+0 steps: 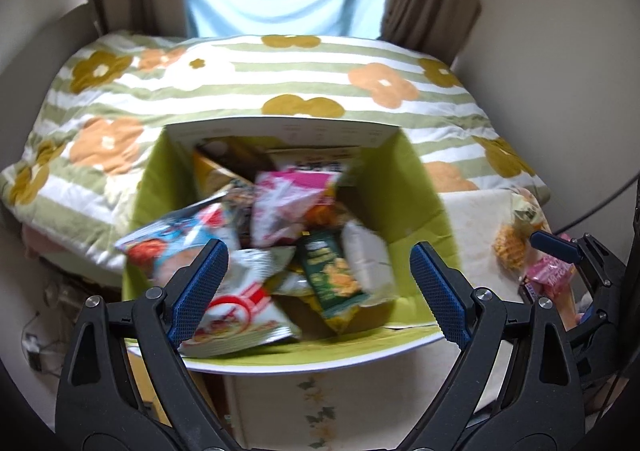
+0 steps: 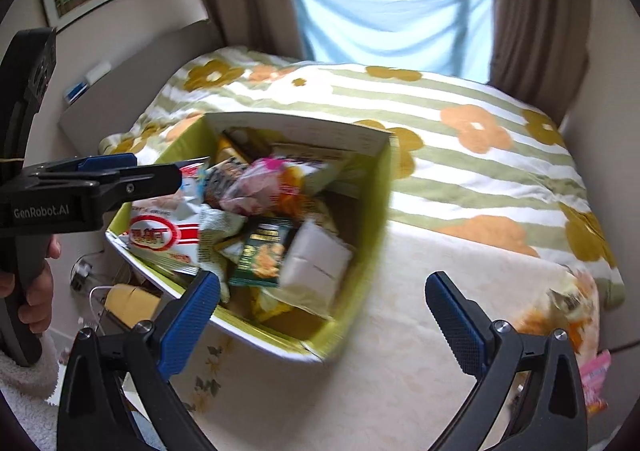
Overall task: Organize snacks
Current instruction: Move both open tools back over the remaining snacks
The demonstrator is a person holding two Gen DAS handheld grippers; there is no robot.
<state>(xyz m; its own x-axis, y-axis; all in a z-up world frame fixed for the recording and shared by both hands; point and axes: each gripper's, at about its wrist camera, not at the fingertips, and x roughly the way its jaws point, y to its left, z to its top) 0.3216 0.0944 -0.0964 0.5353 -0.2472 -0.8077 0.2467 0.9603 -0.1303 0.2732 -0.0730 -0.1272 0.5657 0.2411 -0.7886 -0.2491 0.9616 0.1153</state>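
Note:
A green-lined cardboard box (image 1: pixel 424 187) (image 2: pixel 376 187) stands on a cream cloth and holds several snack packets. Among them are a red-and-white bag (image 1: pixel 236 315) (image 2: pixel 164 239), a dark green packet (image 1: pixel 332 275) (image 2: pixel 264 251), a pink packet (image 1: pixel 288 195) and a white pack (image 2: pixel 316 263). My left gripper (image 1: pixel 320 291) (image 2: pixel 176 175) hangs open over the box's near side, nothing between its blue pads. Open as well, my right gripper (image 2: pixel 324 323) hovers over the box's near right corner and the cloth. More packets (image 1: pixel 516 243) (image 2: pixel 576 311) lie outside the box to the right.
Behind the box lies a bed with a flowered, green-striped quilt (image 1: pixel 280 63) (image 2: pixel 460 171). Brown curtains and a blue cloth frame the window beyond. A person's hand (image 2: pixel 28 291) grips the left tool's handle. Cables lie on the floor at lower left.

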